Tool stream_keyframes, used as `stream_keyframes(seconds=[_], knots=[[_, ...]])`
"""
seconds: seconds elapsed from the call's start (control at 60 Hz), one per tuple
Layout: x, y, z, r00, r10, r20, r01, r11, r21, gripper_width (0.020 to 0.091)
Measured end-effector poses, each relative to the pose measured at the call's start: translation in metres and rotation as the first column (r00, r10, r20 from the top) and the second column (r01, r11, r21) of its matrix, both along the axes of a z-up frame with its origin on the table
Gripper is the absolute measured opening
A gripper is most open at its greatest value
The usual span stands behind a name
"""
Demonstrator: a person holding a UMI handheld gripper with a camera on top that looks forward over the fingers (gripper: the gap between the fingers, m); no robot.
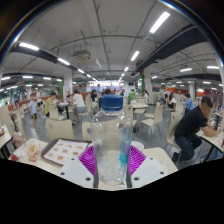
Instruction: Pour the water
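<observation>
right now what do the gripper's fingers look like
The gripper has two pale, whitish fingers, blocky in shape. Each bears a purple pad with fine ridges on its inner face. No cables, markings or sleeve show.

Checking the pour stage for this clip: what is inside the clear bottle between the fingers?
The clear bottle with its blue cap stands between the gripper fingers. Its walls look see-through, but no water level can be made out; its base is hidden below the fingers.
</observation>
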State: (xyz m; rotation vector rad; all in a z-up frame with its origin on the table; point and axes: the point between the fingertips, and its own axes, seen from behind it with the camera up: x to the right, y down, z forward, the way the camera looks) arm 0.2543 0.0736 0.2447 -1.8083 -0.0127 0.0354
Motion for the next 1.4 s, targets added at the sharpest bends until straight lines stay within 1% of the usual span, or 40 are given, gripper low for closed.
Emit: stream_keyframes(seconds=[0.083, 0.217, 0.35, 0.483, 0.5, 0.517, 0.583, 0.633, 0.667, 0.683, 0.75, 0.833, 0.85, 0.917, 0.95, 1.0, 1.083, 1.283, 1.4], knots=[[0.014, -0.004, -0.048, 0.997, 0.015, 0.071, -0.011, 0.998, -0.057, 0.0360], [-0.002, -0.012, -0.106, 0.995, 0.048, 0.092, -0.035, 0.991, -0.133, 0.0363], [-0.010, -0.018, -0.149, 0.997, 0.058, 0.058, -0.047, 0.983, -0.175, 0.0369], [-0.012, -0.019, -0.178, 0.998, 0.046, 0.032, -0.038, 0.978, -0.206, 0.0369], [-0.012, -0.021, -0.181, 0.998, 0.047, 0.037, -0.038, 0.978, -0.203, 0.0381], [-0.013, -0.017, -0.178, 0.998, 0.045, 0.037, -0.038, 0.983, -0.179, 0.0379], [-0.011, -0.020, -0.178, 0.999, 0.035, 0.040, -0.028, 0.985, -0.170, 0.0387], [-0.010, -0.025, -0.176, 0.999, 0.031, 0.043, -0.024, 0.986, -0.164, 0.0410], [-0.009, -0.027, -0.176, 0.999, 0.023, 0.036, -0.017, 0.987, -0.160, 0.0432], [-0.010, -0.023, -0.177, 0.999, 0.018, 0.034, -0.012, 0.987, -0.160, 0.0459], [-0.007, -0.028, -0.176, 1.000, 0.008, 0.025, -0.004, 0.986, -0.167, 0.0519], [-0.005, -0.033, -0.183, 0.999, -0.007, 0.038, 0.015, 0.976, -0.219, 0.0583], [-0.004, -0.036, -0.183, 0.999, -0.010, 0.044, 0.020, 0.973, -0.228, 0.0614], [0.000, -0.045, -0.184, 0.997, -0.022, 0.073, 0.041, 0.965, -0.259, 0.0801], [0.003, -0.048, -0.184, 0.996, -0.031, 0.087, 0.054, 0.961, -0.271, 0.0866], [0.005, -0.060, -0.183, 0.994, -0.040, 0.098, 0.067, 0.955, -0.287, 0.0837], [0.000, -0.076, -0.177, 0.995, -0.042, 0.095, 0.069, 0.948, -0.310, 0.0861], [-0.020, -0.138, -0.145, 0.988, -0.080, 0.134, 0.123, 0.926, -0.358, 0.0853], [-0.052, -0.173, -0.121, 0.990, -0.093, 0.105, 0.125, 0.921, -0.369, 0.0847]])
